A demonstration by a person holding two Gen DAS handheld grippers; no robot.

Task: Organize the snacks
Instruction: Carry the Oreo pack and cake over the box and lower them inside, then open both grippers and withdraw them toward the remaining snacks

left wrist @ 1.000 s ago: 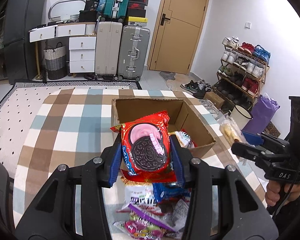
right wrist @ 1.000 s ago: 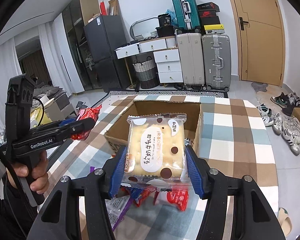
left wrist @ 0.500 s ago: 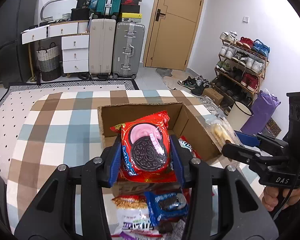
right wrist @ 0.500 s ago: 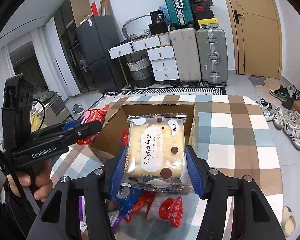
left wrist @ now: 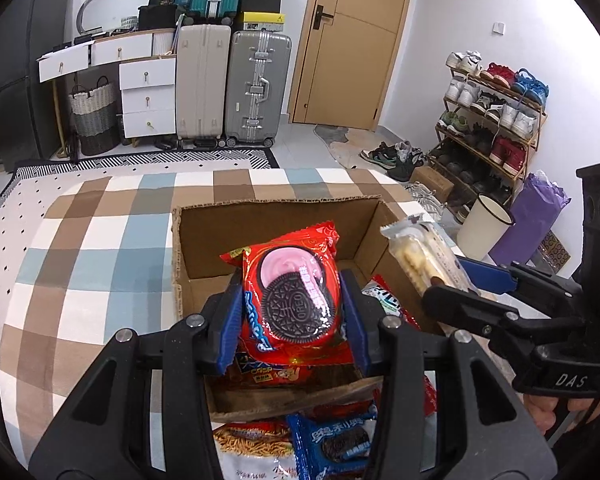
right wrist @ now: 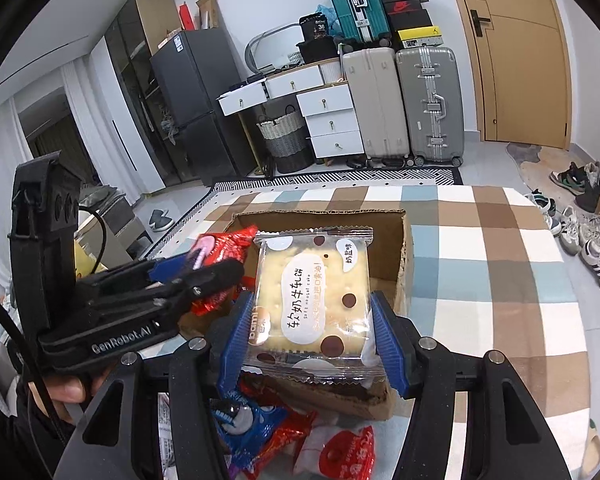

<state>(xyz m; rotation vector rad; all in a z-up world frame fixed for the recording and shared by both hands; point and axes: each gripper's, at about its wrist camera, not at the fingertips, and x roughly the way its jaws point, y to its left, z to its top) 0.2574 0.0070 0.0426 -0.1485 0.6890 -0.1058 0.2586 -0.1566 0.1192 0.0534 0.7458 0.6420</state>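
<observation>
Left wrist view is showing the left tongs (left wrist: pixel 292 304) clamping a red Oreo packet (left wrist: pixel 294 292) at centre frame, over the open cardboard box (left wrist: pixel 276 220) on the checked table (left wrist: pixel 100 248). Right wrist view is showing the right tongs (right wrist: pixel 308 328) squeezing a clear-wrapped nougat cake (right wrist: pixel 312 300) above the box's near edge. More loose snacks (right wrist: pixel 260 432) are lying at the bottom of both frames, just in front of the box.
</observation>
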